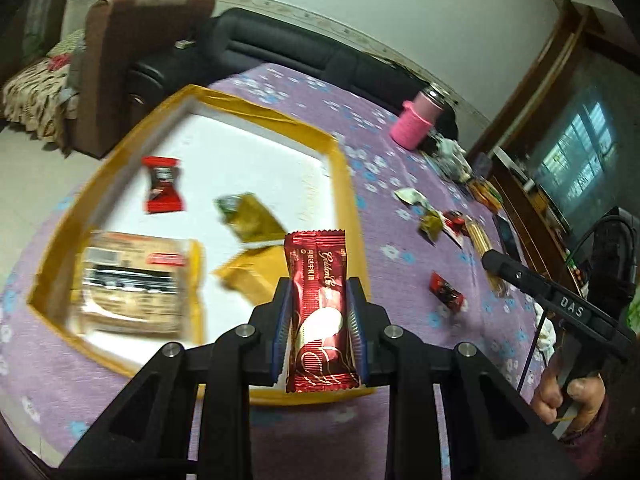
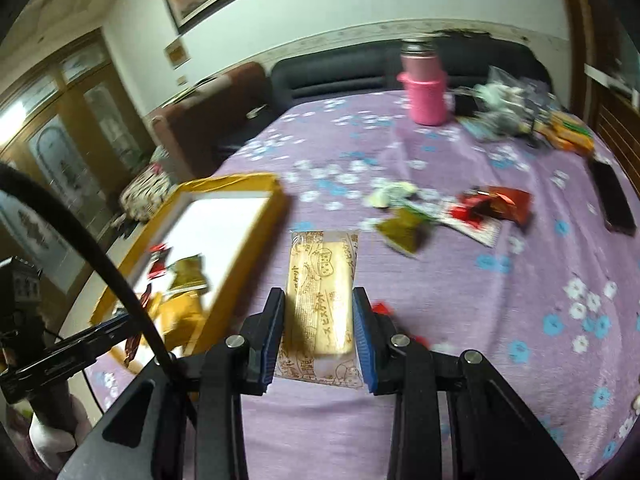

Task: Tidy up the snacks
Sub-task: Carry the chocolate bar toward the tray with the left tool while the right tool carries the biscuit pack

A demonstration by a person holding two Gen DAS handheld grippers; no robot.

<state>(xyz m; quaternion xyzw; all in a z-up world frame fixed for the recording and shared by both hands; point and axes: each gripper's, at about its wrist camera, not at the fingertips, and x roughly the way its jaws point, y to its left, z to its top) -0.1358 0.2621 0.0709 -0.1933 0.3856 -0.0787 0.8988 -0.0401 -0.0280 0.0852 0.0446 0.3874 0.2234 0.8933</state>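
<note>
Pointing lengthwise between jaws: red bar (image 1: pixel 320 312)

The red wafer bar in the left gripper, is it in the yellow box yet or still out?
Out. The red wafer bar is clamped in the left gripper, hanging over the yellow box's near rim.

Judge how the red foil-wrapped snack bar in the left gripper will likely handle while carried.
The red snack bar probably stays fairly stiff: it stands straight above the left gripper. Its glossy foil looks slippery, so it might slide. It seems light, being slim.
</note>
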